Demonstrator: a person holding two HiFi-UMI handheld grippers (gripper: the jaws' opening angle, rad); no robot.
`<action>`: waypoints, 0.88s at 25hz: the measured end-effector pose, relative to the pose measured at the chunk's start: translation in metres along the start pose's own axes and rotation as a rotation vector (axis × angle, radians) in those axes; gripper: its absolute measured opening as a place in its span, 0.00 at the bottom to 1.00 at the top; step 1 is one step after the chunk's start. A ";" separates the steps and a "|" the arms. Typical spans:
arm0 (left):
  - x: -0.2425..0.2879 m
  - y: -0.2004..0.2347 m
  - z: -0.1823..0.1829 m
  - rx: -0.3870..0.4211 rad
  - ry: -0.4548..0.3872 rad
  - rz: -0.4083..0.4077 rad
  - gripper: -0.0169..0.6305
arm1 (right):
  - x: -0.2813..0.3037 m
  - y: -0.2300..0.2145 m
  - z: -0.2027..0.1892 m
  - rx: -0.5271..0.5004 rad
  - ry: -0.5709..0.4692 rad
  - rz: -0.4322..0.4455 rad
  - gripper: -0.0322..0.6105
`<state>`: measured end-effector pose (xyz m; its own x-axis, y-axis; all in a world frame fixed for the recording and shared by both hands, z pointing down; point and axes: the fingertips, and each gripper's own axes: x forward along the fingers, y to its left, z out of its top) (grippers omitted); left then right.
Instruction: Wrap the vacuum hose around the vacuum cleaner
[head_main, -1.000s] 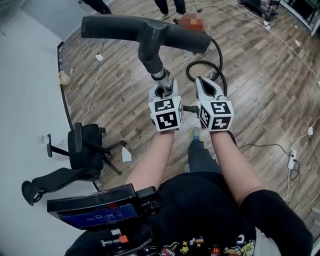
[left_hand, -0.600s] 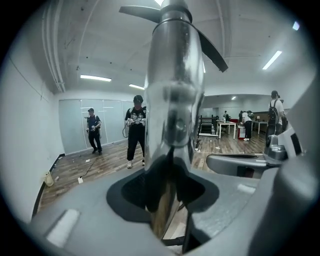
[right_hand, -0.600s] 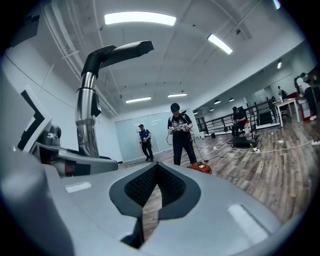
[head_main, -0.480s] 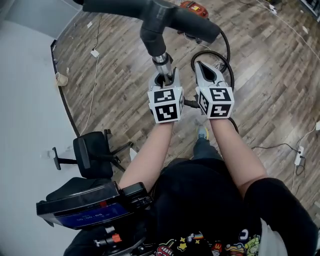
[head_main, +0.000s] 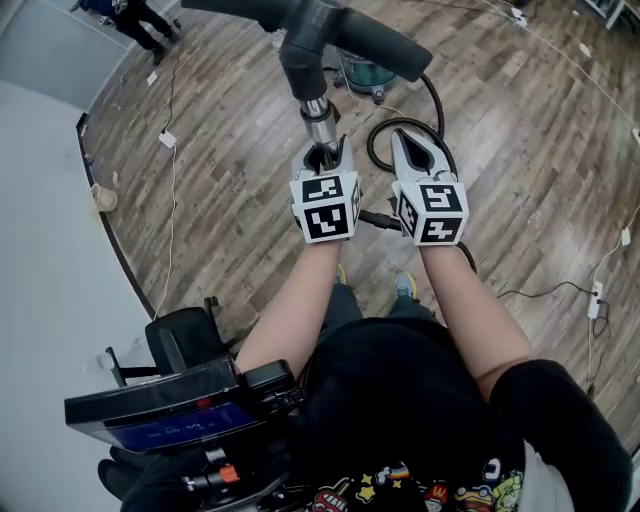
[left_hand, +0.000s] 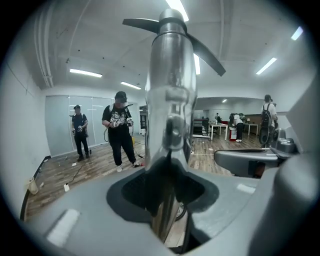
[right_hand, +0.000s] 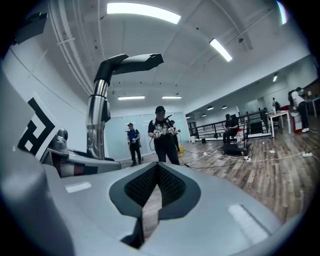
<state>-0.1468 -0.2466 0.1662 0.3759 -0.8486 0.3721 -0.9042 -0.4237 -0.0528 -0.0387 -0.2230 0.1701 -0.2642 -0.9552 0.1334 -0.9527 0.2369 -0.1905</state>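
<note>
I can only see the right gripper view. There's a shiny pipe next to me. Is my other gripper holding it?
Observer: Yes. The left gripper has its jaws shut on that metal tube.
Operator: Where's the hose? I can't find it!
Observer: The black hose comes off the end of the black handle. It curls into a loop just beyond your right gripper, above the wood floor.
Operator: And the vacuum cleaner?
Observer: A teal canister sits on the floor past the handle. That is probably the vacuum.
</note>
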 end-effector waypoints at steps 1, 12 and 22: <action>0.005 0.004 0.000 0.007 -0.004 -0.020 0.26 | 0.004 0.001 -0.001 -0.002 -0.004 -0.021 0.09; 0.057 0.069 0.022 0.111 -0.010 -0.264 0.26 | 0.047 0.030 0.007 0.044 -0.063 -0.312 0.09; 0.161 0.050 0.055 0.244 0.009 -0.444 0.26 | 0.103 -0.041 0.006 0.106 -0.074 -0.482 0.09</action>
<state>-0.1207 -0.4220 0.1726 0.7106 -0.5673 0.4162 -0.5834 -0.8057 -0.1024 -0.0259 -0.3324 0.1856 0.2172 -0.9625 0.1624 -0.9423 -0.2502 -0.2224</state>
